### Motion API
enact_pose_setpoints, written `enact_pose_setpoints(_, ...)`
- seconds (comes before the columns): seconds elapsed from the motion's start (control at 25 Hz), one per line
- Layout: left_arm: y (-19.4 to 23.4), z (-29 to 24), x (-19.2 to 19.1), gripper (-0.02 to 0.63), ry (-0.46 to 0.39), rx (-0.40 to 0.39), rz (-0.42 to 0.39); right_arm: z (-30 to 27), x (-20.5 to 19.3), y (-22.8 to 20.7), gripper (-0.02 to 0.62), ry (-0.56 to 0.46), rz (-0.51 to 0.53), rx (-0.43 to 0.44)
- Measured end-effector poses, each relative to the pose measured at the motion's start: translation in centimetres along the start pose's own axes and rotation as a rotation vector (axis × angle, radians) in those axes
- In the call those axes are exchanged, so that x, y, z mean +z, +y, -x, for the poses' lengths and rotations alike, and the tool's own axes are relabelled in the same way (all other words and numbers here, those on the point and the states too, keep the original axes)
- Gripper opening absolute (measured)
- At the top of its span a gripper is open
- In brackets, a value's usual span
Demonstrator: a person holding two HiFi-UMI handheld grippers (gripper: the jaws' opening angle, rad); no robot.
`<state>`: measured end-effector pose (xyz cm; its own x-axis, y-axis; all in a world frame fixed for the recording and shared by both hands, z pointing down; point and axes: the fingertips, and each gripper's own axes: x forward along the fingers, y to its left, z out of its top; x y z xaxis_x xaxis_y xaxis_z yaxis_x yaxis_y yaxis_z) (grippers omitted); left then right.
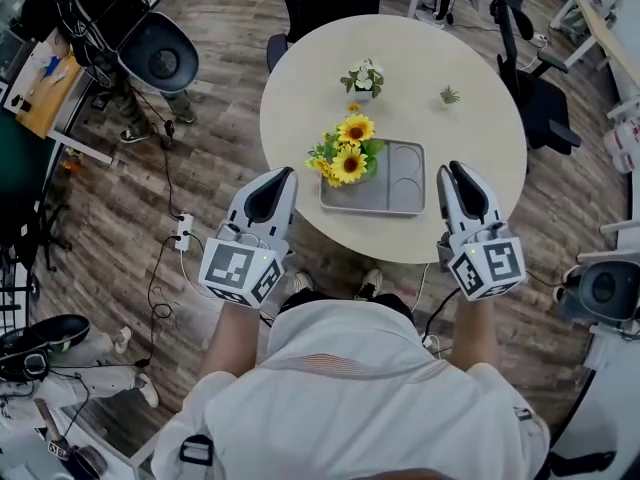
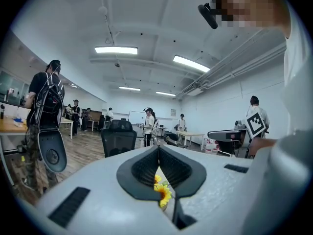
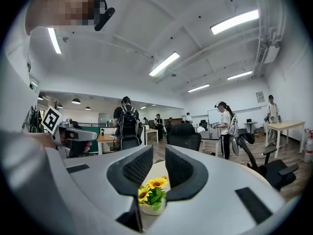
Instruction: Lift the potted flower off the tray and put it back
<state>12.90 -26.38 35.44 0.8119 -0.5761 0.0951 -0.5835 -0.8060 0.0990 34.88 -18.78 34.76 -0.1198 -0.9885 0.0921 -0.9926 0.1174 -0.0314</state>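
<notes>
Potted flower [image 1: 347, 155] stands on the tray's [image 1: 398, 186] left end, where the task wants it; left gripper [image 1: 274, 180] clenched, empty, just left of tray; right gripper [image 1: 461, 176] slightly parted, empty, right of tray; both flank it, clear of the flower; fits pre-lift or post-return.

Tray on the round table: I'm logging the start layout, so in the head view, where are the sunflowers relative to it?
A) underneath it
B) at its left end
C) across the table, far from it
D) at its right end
B: the sunflowers overlap the left end of the grey tray, and nothing stands on its right part.
</notes>
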Motion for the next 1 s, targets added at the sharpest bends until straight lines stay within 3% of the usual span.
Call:
enact_pose_setpoints(0.08,0.1,0.2,-0.1,0.006,0.0,-0.003,0.0,-0.1,-0.1,0.5,0.126,0.004,-0.003,0.014)
enact_pose_setpoints(0.2,0.2,0.5,-0.1,0.006,0.0,-0.008,-0.002,-0.3,-0.1,1.1,0.306,0.01,-0.022,0.038)
enact_pose_setpoints(0.36,0.1,0.6,-0.2,0.005,0.001,-0.01,-0.003,-0.6,-0.1,0.9,0.439,0.021,-0.045,0.03)
enact_pose_setpoints(0.48,0.3,0.7,0.0,0.006,-0.002,-0.007,-0.002,-0.9,-0.5,1.0,0.472,0.044,-0.051,0.035)
enact_pose_setpoints(0.64,0.3,0.9,-0.1,0.006,-0.002,-0.005,0.001,-1.4,-3.1,1.5,0.474,0.152,-0.036,0.056)
enact_pose_setpoints(1.0,1.5,2.5,-1.6,0.006,0.028,0.049,0.032,-6.7,-17.0,3.3,0.474,0.489,-0.003,0.098)
